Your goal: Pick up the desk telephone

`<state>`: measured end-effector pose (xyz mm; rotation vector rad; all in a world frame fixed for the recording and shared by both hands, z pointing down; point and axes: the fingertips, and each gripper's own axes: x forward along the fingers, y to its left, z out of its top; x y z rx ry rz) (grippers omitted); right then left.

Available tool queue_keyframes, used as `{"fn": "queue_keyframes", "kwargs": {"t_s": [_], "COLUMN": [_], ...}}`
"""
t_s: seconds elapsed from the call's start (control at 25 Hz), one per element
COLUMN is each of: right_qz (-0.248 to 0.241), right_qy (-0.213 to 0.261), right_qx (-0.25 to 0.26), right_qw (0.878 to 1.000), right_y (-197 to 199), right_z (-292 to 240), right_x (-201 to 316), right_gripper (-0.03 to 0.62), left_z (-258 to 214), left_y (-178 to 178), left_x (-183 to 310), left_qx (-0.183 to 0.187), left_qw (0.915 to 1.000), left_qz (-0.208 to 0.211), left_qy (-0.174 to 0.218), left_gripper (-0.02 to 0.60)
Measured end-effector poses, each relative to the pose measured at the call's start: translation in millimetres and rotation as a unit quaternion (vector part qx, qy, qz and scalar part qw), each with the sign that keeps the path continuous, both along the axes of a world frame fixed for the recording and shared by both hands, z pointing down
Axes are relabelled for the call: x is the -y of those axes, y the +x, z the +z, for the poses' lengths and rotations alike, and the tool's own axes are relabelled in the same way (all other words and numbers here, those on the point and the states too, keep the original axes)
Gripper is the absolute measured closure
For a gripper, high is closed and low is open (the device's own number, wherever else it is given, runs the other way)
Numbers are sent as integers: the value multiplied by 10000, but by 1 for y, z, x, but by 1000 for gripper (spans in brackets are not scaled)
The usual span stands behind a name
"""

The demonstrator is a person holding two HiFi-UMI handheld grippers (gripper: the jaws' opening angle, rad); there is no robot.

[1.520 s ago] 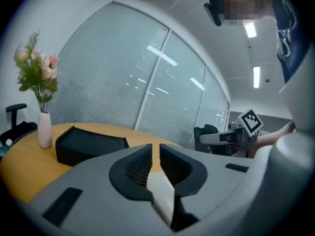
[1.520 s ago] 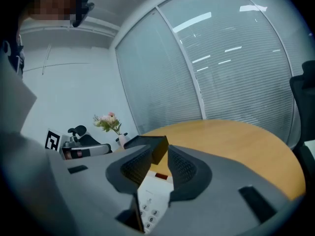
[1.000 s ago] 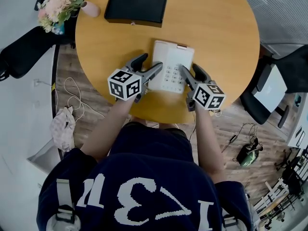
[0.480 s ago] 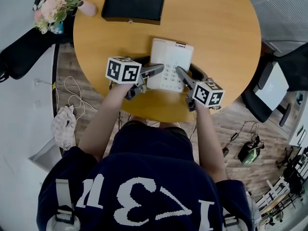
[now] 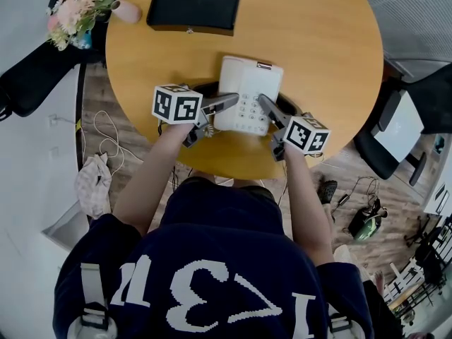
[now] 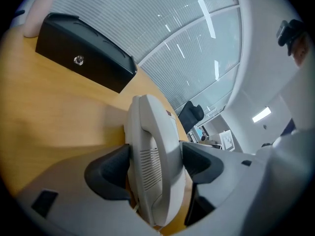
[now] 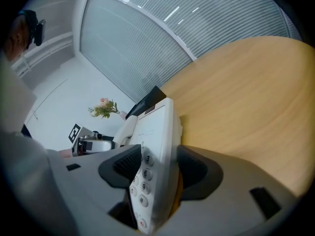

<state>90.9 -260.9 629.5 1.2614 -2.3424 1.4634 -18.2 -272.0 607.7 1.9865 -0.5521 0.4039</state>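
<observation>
Head view: left gripper has just clamped the phone beside the right gripper, already clamped; ready to lift.

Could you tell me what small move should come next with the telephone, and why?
Probably raise both grippers straight up together, kept level. The left gripper is shut on the handset side of the desk telephone, the right gripper on its keypad edge, so both grips look set, and it sits low at the table.
</observation>
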Motion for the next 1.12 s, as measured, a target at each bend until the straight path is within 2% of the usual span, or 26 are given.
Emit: {"fn": "queue_keyframes", "kwargs": {"t_s": [0.2,0.4,0.56,0.72,0.84,1.12], "right_qz": [184,139,208,119,86,-41], "right_qy": [233,687,1172,1794,2234,3274], "right_qx": [1,-26,0,-101,-153,-448], "right_qw": [9996,9975,9929,9836,9746,9438], "right_y": [3,3,5,7,8,3], "right_z": [-10,-41,-82,-132,-170,-254], "right_x": [-1,7,21,35,41,45], "right_gripper": [370,373,376,376,376,377], "left_z": [-10,-45,-88,-139,-176,-250], "left_y": [-3,-4,-4,-2,-2,-8], "left_x": [-2,6,19,29,33,31], "left_qx": [-127,-225,-385,-469,-595,-816], "left_qw": [9988,9924,9826,9669,9517,9166], "left_qz": [-319,-374,-430,-398,-422,-420], "left_qy": [345,1149,1767,2477,2982,3891], "left_gripper": [257,262,265,267,267,267]}}
